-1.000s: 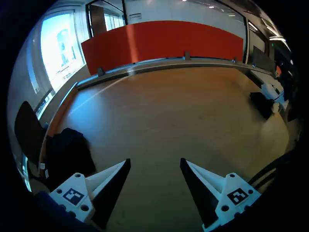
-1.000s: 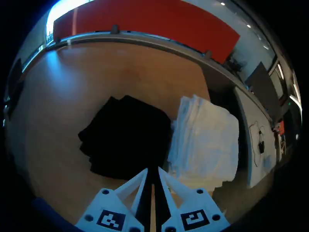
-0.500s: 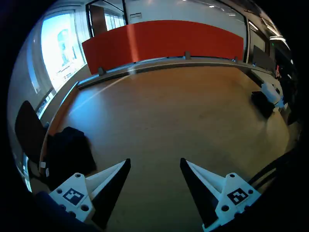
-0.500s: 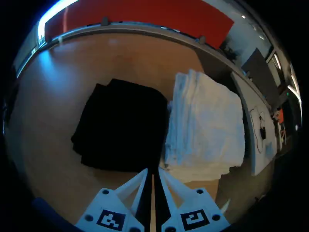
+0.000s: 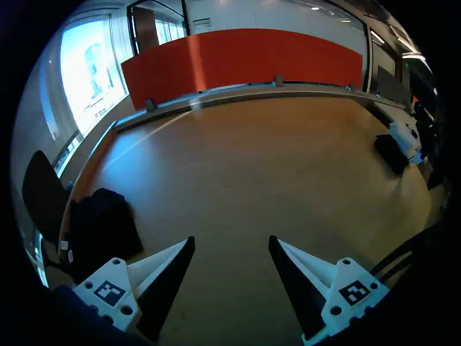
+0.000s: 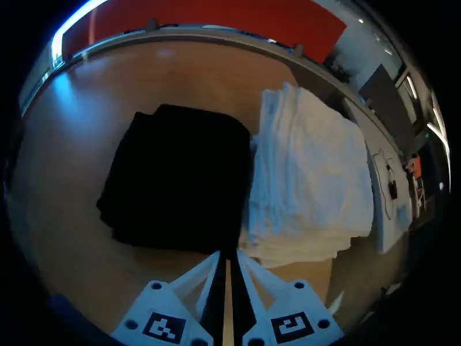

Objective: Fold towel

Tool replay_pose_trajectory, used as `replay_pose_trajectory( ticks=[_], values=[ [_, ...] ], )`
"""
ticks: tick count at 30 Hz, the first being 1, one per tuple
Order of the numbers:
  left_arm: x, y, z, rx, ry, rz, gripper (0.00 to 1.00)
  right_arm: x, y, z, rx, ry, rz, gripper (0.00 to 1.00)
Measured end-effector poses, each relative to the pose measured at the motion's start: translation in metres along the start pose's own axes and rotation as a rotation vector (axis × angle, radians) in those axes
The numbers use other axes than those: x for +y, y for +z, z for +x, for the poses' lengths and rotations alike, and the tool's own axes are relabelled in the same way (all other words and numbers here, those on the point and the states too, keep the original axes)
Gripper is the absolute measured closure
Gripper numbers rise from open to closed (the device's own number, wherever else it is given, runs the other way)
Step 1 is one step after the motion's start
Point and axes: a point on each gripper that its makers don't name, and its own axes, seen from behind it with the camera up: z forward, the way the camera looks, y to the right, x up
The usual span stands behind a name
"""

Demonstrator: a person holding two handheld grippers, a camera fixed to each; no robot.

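In the right gripper view a stack of folded black towels (image 6: 178, 181) lies on the wooden table (image 6: 69, 173), with a stack of folded white towels (image 6: 308, 184) touching its right side. My right gripper (image 6: 229, 256) is shut with nothing between its fingers, its tips just short of the near edge where the two stacks meet. In the left gripper view my left gripper (image 5: 230, 245) stands open over the bare wooden table (image 5: 248, 167). Far off at the right edge of that view lie the black towels (image 5: 390, 154) and the white towels (image 5: 405, 137).
A red partition (image 5: 242, 60) runs along the table's far edge. A dark bag (image 5: 101, 228) sits at the table's left edge beside a dark chair (image 5: 40, 196). A neighbouring desk with cables (image 6: 389, 190) stands right of the white stack.
The right gripper has moved closer to the two stacks, which now look larger and nearer. The left gripper has stayed open and nearly still.
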Motion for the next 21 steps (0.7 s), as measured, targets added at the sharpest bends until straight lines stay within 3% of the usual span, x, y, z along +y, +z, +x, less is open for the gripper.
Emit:
replay_pose_trajectory(
  ticks=[21],
  values=[
    [0.0007,-0.001,-0.0004,-0.002,0.008,-0.004,0.05,0.0083,0.0034,-0.0082,0.007,0.058,-0.036,0.9]
  ],
)
